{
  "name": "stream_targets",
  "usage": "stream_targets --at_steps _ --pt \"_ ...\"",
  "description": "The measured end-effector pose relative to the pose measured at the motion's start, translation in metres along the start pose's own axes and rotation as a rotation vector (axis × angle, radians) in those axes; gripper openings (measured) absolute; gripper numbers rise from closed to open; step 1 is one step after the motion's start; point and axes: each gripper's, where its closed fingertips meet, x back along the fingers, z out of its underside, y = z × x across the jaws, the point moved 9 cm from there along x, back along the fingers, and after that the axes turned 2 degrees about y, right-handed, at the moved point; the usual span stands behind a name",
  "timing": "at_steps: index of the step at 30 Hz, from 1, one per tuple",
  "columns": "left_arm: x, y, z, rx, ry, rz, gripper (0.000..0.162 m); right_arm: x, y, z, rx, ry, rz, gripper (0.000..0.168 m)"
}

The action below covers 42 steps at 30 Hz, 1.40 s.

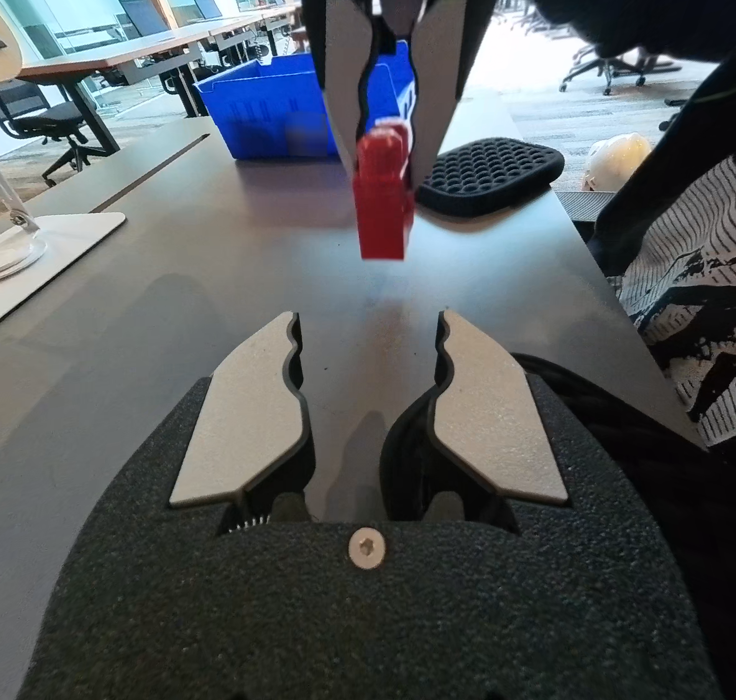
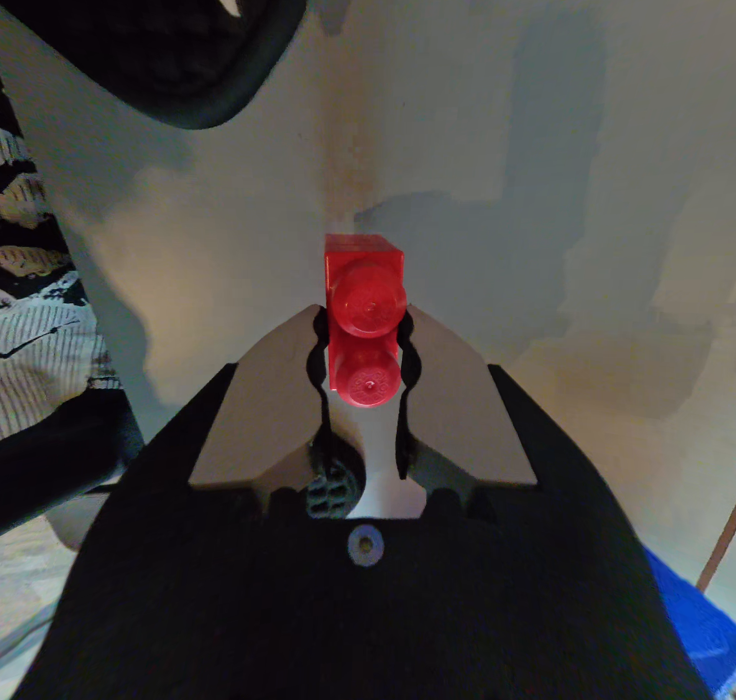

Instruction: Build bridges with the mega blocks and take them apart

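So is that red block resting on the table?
Apart. In the left wrist view the red block hangs clamped in the right tongs, with bare grey table visible beneath its lower edge.

Right gripper (image 2: 364, 322) pinches closed pointing down; left gripper (image 1: 368, 318) gapes empty.

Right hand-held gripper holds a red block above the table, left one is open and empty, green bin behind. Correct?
Not quite: the bin is blue, as the left wrist view shows. The rest holds: right hand-held gripper grips the red block above the table; left hand-held gripper is open and empty.
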Motion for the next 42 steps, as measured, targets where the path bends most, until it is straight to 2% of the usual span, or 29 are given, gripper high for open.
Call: stream_targets --at_steps 6,12,17,23,27,34,42 --pt "0.0 0.001 0.0 0.008 -0.004 -0.007 0.064 0.064 -0.026 0.056 -0.215 0.01 0.05 0.034" --pt "0.001 0.001 0.0 0.01 -0.007 -0.009 0.063 0.123 -0.051 0.148 -0.478 0.159 0.17 0.034" --pt "0.001 0.001 0.0 0.01 -0.008 -0.01 0.063 0.151 -0.064 0.231 -0.74 0.244 0.234 0.034" --pt "0.001 0.001 0.0 0.009 -0.009 -0.011 0.062 0.138 -0.085 0.322 -1.069 0.28 0.258 0.034" --pt "0.002 0.002 0.0 0.022 -0.022 -0.015 0.061 0.116 -0.106 0.362 -1.247 0.255 0.275 0.034" --pt "0.002 0.002 0.0 0.021 -0.023 -0.012 0.061 0.087 -0.136 0.394 -1.395 0.223 0.312 0.034" --pt "0.001 0.001 0.0 0.005 -0.009 -0.006 0.06 0.064 -0.159 0.405 -1.437 0.253 0.333 0.034"
